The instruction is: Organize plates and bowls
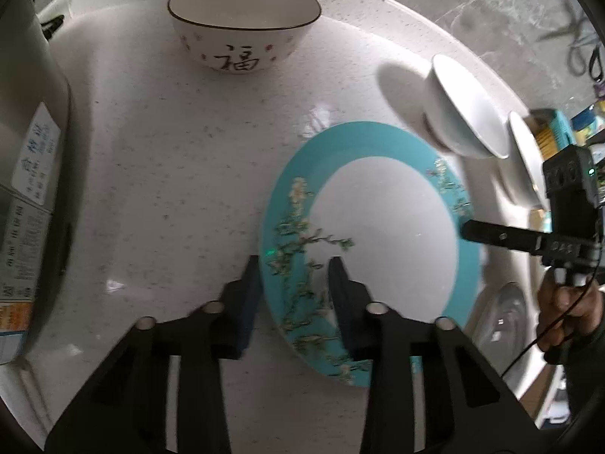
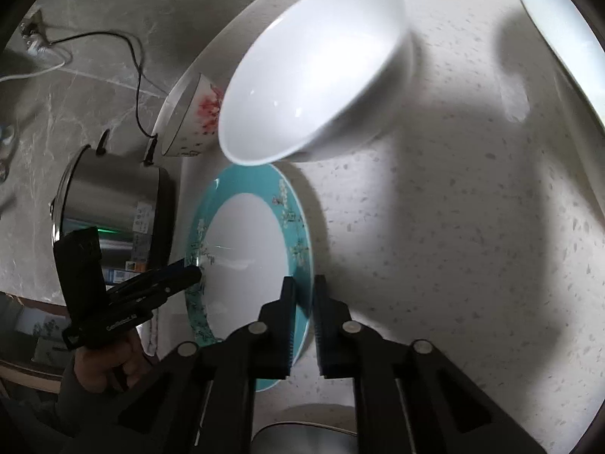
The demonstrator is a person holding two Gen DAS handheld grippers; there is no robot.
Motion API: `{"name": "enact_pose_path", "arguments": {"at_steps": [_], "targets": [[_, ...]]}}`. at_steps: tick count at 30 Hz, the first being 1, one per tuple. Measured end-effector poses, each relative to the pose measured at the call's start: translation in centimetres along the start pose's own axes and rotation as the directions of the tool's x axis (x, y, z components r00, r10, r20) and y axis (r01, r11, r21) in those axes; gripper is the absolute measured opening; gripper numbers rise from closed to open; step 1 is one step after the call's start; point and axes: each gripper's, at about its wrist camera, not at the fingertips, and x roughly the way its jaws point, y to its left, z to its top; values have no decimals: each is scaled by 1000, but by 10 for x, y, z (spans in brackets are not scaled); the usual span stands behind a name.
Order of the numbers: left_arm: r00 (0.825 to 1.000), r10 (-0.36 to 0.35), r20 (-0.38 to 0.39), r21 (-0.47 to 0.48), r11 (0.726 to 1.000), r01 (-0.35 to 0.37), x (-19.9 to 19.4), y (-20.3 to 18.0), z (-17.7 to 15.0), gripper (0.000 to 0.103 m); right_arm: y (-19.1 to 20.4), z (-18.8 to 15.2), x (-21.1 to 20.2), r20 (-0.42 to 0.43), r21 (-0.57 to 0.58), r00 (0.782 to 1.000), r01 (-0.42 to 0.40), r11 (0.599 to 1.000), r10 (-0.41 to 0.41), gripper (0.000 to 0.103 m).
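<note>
A teal plate point(image 1: 382, 227) with a white centre and flower sprigs lies on the speckled counter point(image 1: 159, 174). My left gripper point(image 1: 295, 265) straddles its left rim, one pad outside the edge and one on the flowered band, pinching it. In the right wrist view the plate point(image 2: 245, 249) has its near rim between the fingers of my right gripper point(image 2: 304, 280), shut on it. The left gripper point(image 2: 194, 270) shows at the plate's far rim. A plain white bowl point(image 2: 314, 72) stands just beyond the plate. A white bowl with a black character point(image 1: 242, 26) stands at the back.
A steel cooker point(image 1: 30, 189) fills the left edge, its cable point(image 2: 132, 56) running to the wall. Another white dish point(image 1: 525, 159) stands at the right. A shiny steel item point(image 2: 302, 431) lies by the counter's near edge. A hand point(image 1: 567, 302) holds the right gripper.
</note>
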Motion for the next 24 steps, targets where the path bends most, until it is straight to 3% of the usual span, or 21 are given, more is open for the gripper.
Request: {"name": "enact_pose_path", "arguments": {"at_steps": [4,10,24], "targets": [[1000,24,0,2,1000,-24,-1,-1,-1,24,11,0,0,-3,-35,998,61,998,-61,11],[999,36,-8,3,999,-36,-3,-2,-2,22,13,-2,-1,13,2,995,94,996,-94,12],[1000,27,7,-10,1000,-27,-24,-8,-6,21,30,-18,-18,38,31,995,94,995,-95,12]]}}
